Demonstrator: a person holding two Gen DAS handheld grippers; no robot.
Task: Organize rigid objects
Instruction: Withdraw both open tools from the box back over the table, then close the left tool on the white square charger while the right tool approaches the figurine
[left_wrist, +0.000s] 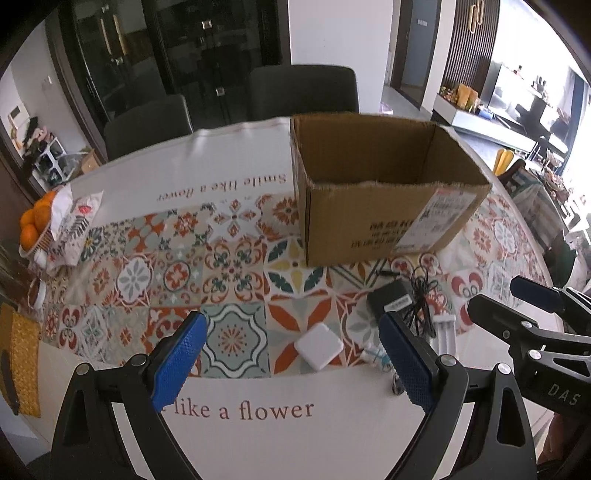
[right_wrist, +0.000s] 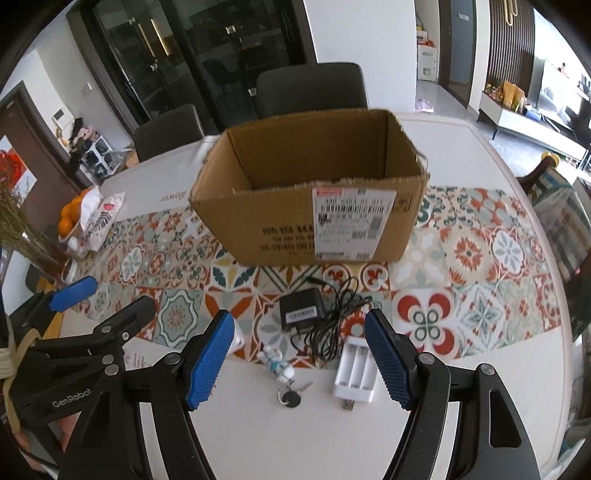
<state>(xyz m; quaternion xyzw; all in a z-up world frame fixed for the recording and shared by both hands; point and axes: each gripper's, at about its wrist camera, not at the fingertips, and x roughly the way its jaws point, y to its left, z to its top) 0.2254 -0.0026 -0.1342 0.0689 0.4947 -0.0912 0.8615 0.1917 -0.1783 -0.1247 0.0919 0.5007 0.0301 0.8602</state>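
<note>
On the round white table (right_wrist: 491, 369) with its patterned tile-print runner, an open brown cardboard box (right_wrist: 295, 206) stood toward twelve o'clock, its inside bare as far as could be seen. At six o'clock of the box lay the loose items: a black power adapter (right_wrist: 301, 308) with a tangled black cord (right_wrist: 332, 328), a white three-slot battery charger (right_wrist: 354, 371), a small white-and-blue figurine keychain (right_wrist: 279, 365) with a dark round fob, and a white square charger block (left_wrist: 318, 349). In the right wrist view that block was almost wholly hidden behind a blue pad. The left gripper (left_wrist: 291, 363) hovered with jaws wide and nothing between them, the block showing in the gap beyond. The right gripper (right_wrist: 299, 363) stood moderately open, holding nothing, above the keychain and battery charger. At nine o'clock sat a basket of oranges (left_wrist: 35, 225), partly covered by a printed cloth. Print on the box label was too blurred to read.
</note>
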